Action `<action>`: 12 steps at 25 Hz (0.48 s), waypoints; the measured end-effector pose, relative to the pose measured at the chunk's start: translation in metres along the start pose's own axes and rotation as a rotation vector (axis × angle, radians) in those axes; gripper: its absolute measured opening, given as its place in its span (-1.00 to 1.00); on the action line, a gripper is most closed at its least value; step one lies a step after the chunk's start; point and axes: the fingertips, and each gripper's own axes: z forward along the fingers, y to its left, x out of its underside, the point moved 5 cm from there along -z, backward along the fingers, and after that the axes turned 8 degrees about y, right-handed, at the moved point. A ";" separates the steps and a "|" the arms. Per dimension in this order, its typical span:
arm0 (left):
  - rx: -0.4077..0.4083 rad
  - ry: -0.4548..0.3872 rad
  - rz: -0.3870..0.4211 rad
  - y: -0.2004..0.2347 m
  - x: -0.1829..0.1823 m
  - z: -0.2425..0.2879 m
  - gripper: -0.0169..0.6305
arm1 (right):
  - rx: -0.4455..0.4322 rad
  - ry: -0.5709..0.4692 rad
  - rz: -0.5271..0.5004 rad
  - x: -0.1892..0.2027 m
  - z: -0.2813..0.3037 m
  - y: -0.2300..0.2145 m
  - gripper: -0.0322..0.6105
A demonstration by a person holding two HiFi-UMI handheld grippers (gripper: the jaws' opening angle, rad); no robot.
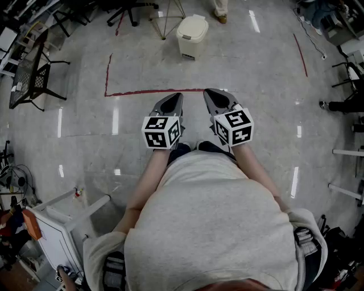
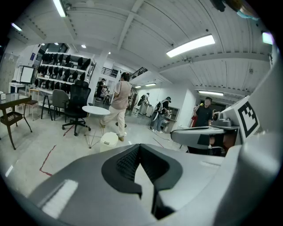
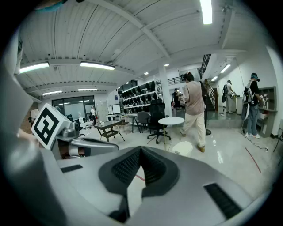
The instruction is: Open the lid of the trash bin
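trash bin seemingly half hidden, passer-by cropped

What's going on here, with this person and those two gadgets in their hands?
A person stands on the floor holding a hand-held gripper in each hand, the left gripper and the right gripper, both pointed forward. Both are shut and hold nothing. Ahead on the floor, beyond a red tape line, sits a small pale trash bin with its lid down. Neither gripper touches it, so opening the lid has not begun.
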 end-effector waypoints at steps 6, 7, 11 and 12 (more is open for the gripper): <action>0.025 -0.002 -0.013 -0.004 0.000 0.006 -0.92 | -0.009 0.015 0.009 0.006 0.003 -0.008 -0.88; 0.026 -0.004 -0.014 -0.004 0.000 0.006 -0.92 | -0.007 0.016 0.011 0.007 0.002 -0.009 -0.88; 0.024 -0.002 -0.010 -0.005 -0.002 0.009 -0.92 | -0.016 0.017 0.011 0.007 0.003 -0.011 -0.88; 0.025 -0.003 -0.011 -0.006 -0.003 0.010 -0.92 | -0.022 0.019 0.008 0.006 0.004 -0.010 -0.88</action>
